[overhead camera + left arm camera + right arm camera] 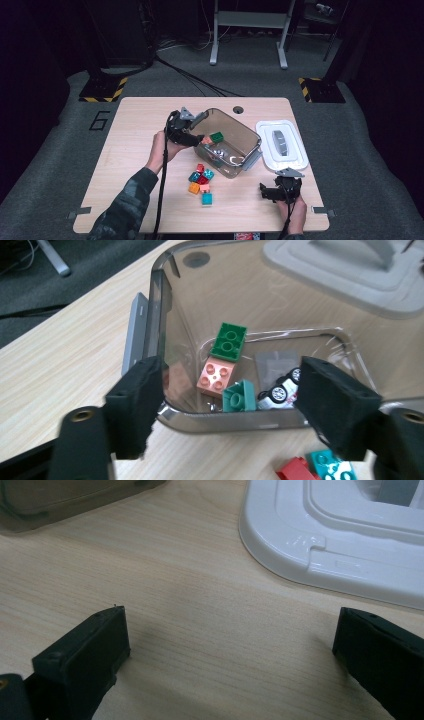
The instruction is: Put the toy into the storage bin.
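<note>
The table (pixel 145 112) is light wood with round corners and a small round hole (pixel 238 109) near its far edge. It stands on a grey floor (pixel 55 150). A number six (pixel 100 120) is marked on the floor. Black cables (pixel 195 80) run across it. Two black and yellow striped feet (pixel 102 90) sit farther back. A grey metal frame (pixel 248 30) stands behind. The room around is dark.

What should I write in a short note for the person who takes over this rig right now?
Left gripper: open, empty, at the near rim of the clear bin.
Right gripper: open, empty, over bare table near the white lid.
Done: a green brick, a pink brick, a teal brick and a toy car lie in the bin.
Left: the loose bricks on the table; the lid is off.
</note>
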